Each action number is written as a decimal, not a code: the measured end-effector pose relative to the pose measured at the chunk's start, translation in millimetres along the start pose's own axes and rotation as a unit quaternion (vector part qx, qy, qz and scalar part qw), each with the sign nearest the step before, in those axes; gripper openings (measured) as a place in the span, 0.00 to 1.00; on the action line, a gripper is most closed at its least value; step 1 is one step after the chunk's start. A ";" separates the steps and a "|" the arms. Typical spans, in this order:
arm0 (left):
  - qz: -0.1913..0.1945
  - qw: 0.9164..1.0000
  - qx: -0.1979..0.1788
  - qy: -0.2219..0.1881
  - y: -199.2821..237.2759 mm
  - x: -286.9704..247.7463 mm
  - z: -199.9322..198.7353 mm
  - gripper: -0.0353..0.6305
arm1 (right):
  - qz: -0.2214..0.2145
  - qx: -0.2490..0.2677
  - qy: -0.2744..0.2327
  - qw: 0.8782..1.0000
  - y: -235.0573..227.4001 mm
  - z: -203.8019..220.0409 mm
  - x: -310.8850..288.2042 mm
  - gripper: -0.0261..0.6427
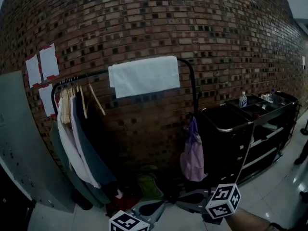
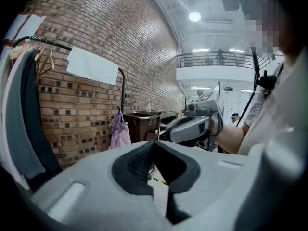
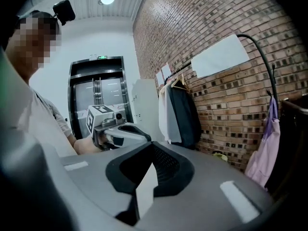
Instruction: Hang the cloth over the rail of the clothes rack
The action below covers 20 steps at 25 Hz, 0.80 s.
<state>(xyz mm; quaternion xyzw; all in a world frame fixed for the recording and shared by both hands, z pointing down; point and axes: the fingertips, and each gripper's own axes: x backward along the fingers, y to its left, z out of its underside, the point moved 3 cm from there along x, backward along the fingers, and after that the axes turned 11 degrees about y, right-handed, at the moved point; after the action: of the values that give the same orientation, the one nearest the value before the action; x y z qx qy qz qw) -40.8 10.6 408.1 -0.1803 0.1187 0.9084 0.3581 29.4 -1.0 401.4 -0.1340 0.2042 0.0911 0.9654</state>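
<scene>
The white cloth (image 1: pixel 144 76) hangs draped over the black rail (image 1: pixel 188 67) of the clothes rack, against the brick wall; it also shows as the cloth (image 2: pixel 92 66) and the cloth (image 3: pixel 220 56) in the two gripper views. Both grippers are low at the bottom edge of the head view, well below and away from the cloth. My left gripper (image 2: pixel 153 146) is shut with nothing between its jaws; its marker cube (image 1: pixel 127 222) shows at the bottom. My right gripper (image 3: pixel 153 147) is shut and empty as well, its cube (image 1: pixel 224 201) further right.
Several garments on hangers (image 1: pixel 74 129) fill the rack's left half. A purple bag (image 1: pixel 192 154) hangs from the right post. A black cart (image 1: pixel 240 129) with a bottle (image 1: pixel 243 99) stands to the right. White papers (image 1: pixel 43 64) are on the wall, a grey panel (image 1: pixel 19 143) at left.
</scene>
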 end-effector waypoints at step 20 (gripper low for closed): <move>0.026 1.000 0.009 -0.002 -183.6 1.9 34.0 0.05 | 0.011 0.001 -0.023 1.000 104.3 100.8 114.0 0.04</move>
<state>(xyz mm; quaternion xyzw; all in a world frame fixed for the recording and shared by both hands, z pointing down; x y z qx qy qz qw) 77.1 154.8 422.2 -0.1723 0.1313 0.9164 0.3366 145.3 141.5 419.3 -0.1285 0.1834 0.1048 0.9689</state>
